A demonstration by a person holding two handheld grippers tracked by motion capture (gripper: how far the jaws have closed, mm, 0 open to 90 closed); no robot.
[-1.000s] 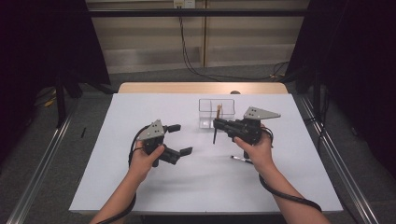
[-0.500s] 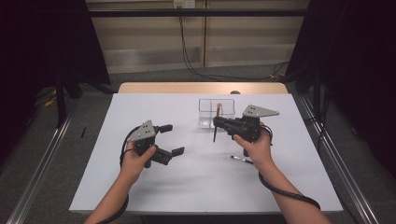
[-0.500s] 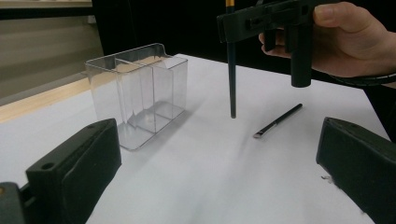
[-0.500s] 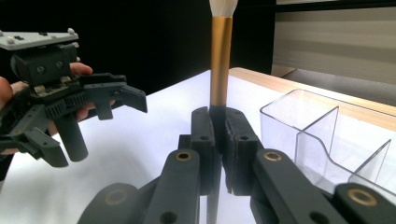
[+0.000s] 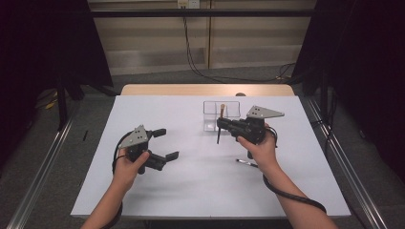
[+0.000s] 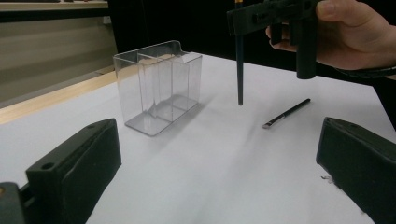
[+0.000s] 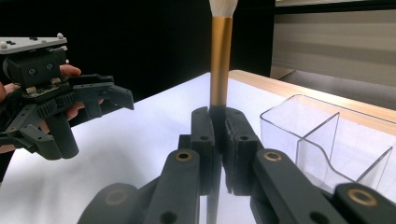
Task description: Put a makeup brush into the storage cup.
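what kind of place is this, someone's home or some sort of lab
Most likely a lab or recording booth, not a home. A white-covered table stands between dark curtains, with cables hanging down the back wall. A person works hand-held grippers, the right gripper clamping a makeup brush beside a clear organizer.

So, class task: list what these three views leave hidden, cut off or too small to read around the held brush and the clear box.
- Brush: in the right gripper view, the top edge cuts off its bristles; the jaws hide its lower handle.
- Box: right edge cuts off its far end in that view.
- Small brush on the table: too small in the high view to read its tip.
- Right gripper: top edge crops it in the left gripper view.
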